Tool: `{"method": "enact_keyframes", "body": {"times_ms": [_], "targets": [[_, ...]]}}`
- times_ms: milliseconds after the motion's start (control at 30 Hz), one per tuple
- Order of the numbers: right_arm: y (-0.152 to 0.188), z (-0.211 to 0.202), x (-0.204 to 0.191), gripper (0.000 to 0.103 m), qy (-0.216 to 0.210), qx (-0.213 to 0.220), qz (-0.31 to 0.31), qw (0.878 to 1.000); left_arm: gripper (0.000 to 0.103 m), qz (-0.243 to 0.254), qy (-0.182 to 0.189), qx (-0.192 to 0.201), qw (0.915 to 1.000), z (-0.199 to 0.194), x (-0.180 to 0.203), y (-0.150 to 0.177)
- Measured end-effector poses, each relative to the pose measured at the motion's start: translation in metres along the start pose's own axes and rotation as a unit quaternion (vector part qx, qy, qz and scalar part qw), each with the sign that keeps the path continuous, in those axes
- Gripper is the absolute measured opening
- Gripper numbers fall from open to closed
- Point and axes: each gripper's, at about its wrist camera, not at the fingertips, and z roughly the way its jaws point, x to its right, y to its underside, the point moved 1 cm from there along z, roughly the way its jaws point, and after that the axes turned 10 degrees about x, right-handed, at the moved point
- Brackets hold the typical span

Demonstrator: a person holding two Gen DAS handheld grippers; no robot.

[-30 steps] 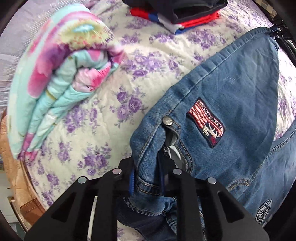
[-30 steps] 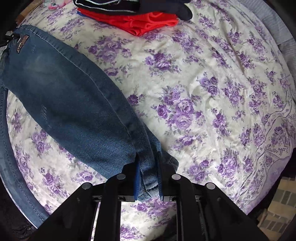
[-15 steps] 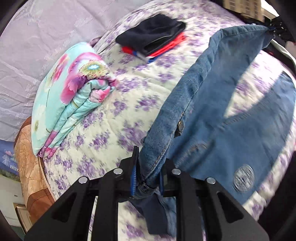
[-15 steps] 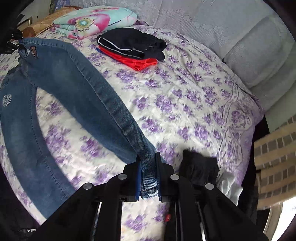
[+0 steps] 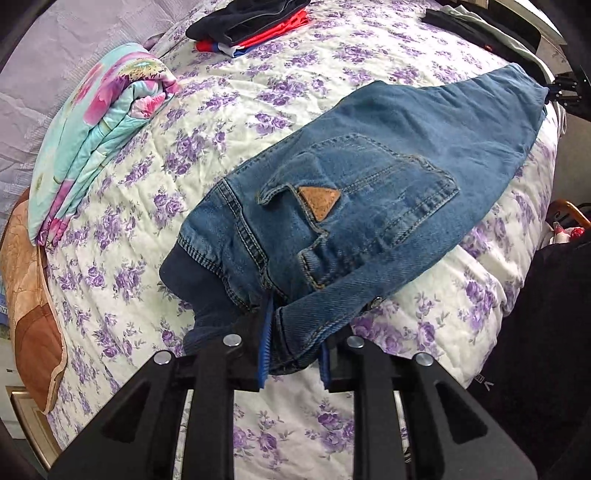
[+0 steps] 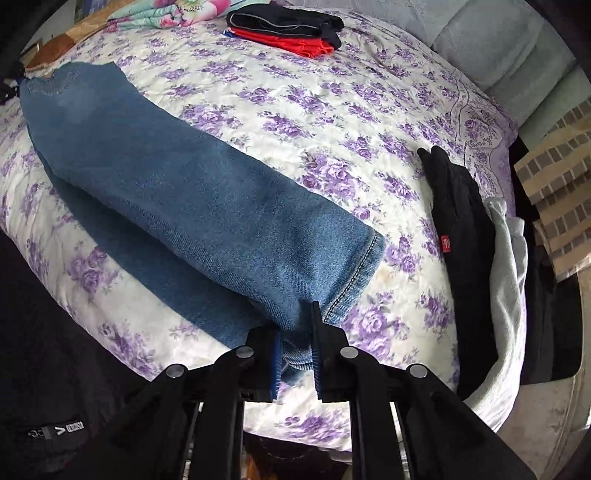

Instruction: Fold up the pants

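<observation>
Blue jeans (image 5: 369, 192) lie stretched across the purple-flowered bedspread (image 5: 258, 92), folded lengthwise, back pocket with a tan triangle patch facing up. My left gripper (image 5: 293, 343) is shut on the waistband end. In the right wrist view the jeans' legs (image 6: 177, 192) run from far left to near centre. My right gripper (image 6: 295, 354) is shut on the leg hem. The right gripper also shows at the far right in the left wrist view (image 5: 565, 88).
A folded floral quilt (image 5: 96, 125) lies at the left. A stack of folded dark and red clothes (image 6: 288, 27) sits at the far side. Black and pale grey garments (image 6: 476, 251) lie along the bed's right edge (image 6: 509, 332).
Both grippers have lowered the jeans onto the bed. The hanging second leg now lies under the top one, and the back pocket side faces up.
</observation>
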Motion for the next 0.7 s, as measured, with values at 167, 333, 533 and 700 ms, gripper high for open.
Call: {"method": "enact_keyframes", "body": {"times_ms": [167,333,533,700], "targets": [[0.029,0.01,-0.024,0.015,0.016,-0.02,-0.018,0.999,0.025,0.05,-0.017,-0.009,0.9986,0.002,0.014,0.008],[0.038,0.016,-0.032,0.081,0.05,-0.043,0.0,0.998,0.057,0.071,0.003,-0.04,0.9967,0.001,0.028,0.025],[0.041,-0.033,0.023,0.081,-0.054,0.021,0.199,0.978,0.066,0.02,0.019,-0.023,0.9994,-0.053,0.018,0.039],[0.035,-0.023,0.098,0.081,-0.108,0.072,0.374,0.918,0.08,-0.028,0.012,0.048,0.9984,-0.083,0.009,0.008]]}}
